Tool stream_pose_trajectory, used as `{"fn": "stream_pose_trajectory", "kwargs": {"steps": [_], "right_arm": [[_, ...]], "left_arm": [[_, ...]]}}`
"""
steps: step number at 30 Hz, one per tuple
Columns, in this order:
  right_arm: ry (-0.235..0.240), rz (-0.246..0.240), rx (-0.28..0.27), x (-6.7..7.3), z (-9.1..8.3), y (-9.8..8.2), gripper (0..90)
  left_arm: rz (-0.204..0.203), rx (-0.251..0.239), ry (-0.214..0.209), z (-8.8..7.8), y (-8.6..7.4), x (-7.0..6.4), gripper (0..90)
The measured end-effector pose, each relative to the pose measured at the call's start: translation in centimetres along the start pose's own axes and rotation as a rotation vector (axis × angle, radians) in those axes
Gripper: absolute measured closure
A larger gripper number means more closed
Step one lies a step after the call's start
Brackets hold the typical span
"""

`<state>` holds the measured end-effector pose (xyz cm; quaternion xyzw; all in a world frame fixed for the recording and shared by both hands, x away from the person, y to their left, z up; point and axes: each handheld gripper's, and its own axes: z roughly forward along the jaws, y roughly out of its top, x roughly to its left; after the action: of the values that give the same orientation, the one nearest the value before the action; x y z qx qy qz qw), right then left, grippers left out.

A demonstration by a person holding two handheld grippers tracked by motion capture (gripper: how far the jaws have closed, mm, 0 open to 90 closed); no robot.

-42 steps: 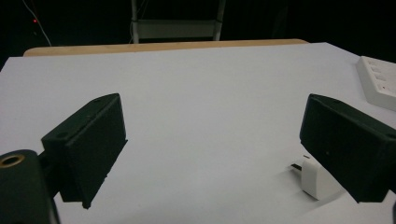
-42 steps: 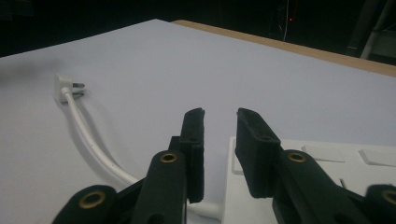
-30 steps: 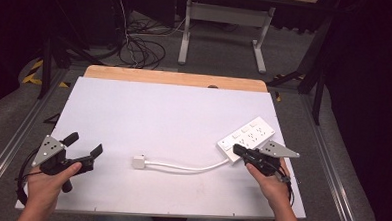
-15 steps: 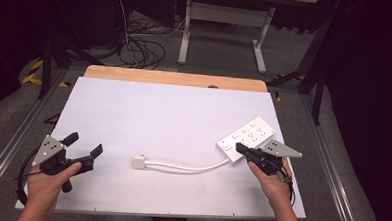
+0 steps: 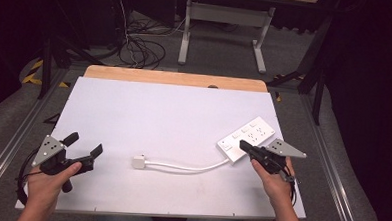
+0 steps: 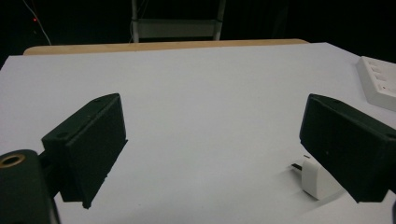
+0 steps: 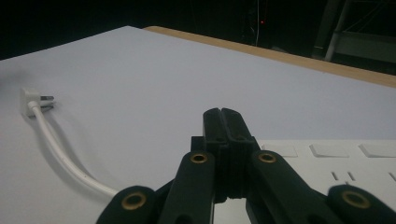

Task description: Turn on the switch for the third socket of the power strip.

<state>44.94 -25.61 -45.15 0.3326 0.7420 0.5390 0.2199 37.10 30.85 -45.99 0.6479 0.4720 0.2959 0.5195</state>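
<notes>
Over on the left, the left hand-held gripper (image 5: 84, 148) hovers low over the white counter (image 5: 159, 109) with its jaws spread wide and nothing between them. In the left gripper view the plug (image 6: 312, 178) lies on its side just inside the far jaw, prongs pointing inward. That's the first worry: the plug is off-centre, so if the jaws close from here, one of them likely shoves it sideways instead of pinching it, and it could skid or roll on this smooth surface.

Moving to the middle, the plug (image 5: 139, 162) sits on the counter with its cable (image 5: 186, 167) curving away to the right. The cable looks stiff and springy; lift the plug and it may tug back or twist it in the grip.

On the right, the power strip (image 5: 247, 138) lies loose near the counter's right edge. The right hand-held gripper (image 5: 243, 144) is at its near end, jaws pressed together and holding nothing, tips over the strip's edge. Whether they press down on it, I can't tell. If they don't, a pull on the cable could drag the strip along.
</notes>
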Motion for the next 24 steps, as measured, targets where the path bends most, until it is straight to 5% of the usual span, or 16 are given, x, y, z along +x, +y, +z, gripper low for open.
{"fn": "stream_pose_trajectory", "kwargs": {"steps": [24], "right_arm": [[-0.044, 0.010, 0.001, -0.95, -0.04, 0.08, 90.0]], "left_arm": [[-0.001, 0.003, -0.007, 0.09, 0.00, -0.03, 7.7]]}}
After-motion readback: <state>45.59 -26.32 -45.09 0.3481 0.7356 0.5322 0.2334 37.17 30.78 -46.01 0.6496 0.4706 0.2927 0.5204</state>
